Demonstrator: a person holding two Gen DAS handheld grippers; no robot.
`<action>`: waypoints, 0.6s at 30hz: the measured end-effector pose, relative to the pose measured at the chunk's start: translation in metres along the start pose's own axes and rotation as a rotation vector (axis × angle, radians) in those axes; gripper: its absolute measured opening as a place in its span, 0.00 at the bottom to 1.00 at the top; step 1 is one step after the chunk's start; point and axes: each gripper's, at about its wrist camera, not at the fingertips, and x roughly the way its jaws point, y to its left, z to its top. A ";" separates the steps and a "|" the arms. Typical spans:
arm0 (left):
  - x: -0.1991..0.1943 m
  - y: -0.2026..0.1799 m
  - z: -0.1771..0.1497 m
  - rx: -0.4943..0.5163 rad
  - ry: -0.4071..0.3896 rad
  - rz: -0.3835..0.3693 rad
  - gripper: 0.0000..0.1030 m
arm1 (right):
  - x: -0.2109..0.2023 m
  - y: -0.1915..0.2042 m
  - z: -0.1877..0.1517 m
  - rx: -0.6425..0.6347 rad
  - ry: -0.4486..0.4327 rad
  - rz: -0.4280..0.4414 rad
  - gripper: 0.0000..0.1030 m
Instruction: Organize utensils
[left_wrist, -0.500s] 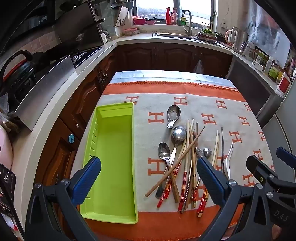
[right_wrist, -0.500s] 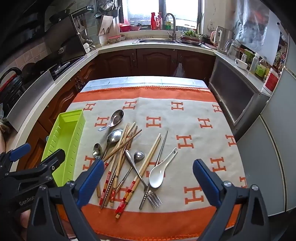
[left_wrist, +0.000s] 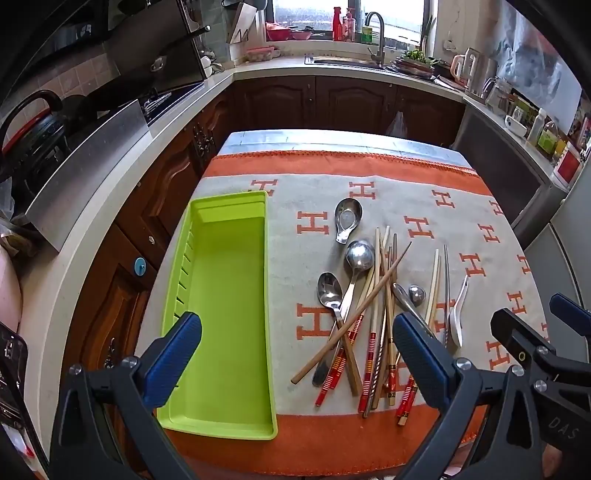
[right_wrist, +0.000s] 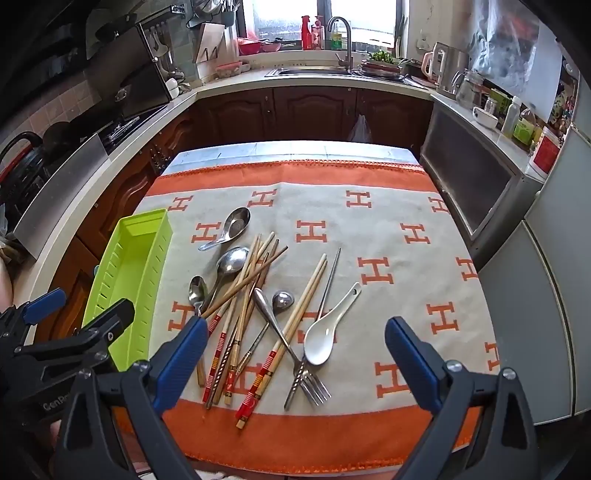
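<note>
Lying jumbled beside green tray (left_wrist: 221, 295): utensils (right_wrist: 258, 314); both hand-held grippers (left_wrist: 295, 354) (right_wrist: 295, 354) spread apart, nothing held.

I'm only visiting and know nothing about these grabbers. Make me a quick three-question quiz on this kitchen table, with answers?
1. True or false: the green tray already holds utensils.
2. Which utensil is white? A) fork B) ceramic spoon C) chopsticks
3. Fill in: both the left gripper and the right gripper are ____, holding nothing.

Key: 1 false; 2 B; 3 open.
</note>
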 end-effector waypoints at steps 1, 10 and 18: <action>0.001 0.000 0.000 -0.001 0.002 0.000 0.99 | 0.000 0.001 0.000 0.001 0.002 -0.001 0.94; 0.002 -0.001 -0.003 -0.005 0.013 -0.007 0.99 | 0.001 0.000 -0.001 0.000 0.006 -0.003 0.94; 0.007 0.001 -0.003 -0.006 0.034 -0.003 0.99 | 0.005 0.006 0.001 -0.010 0.019 -0.007 0.94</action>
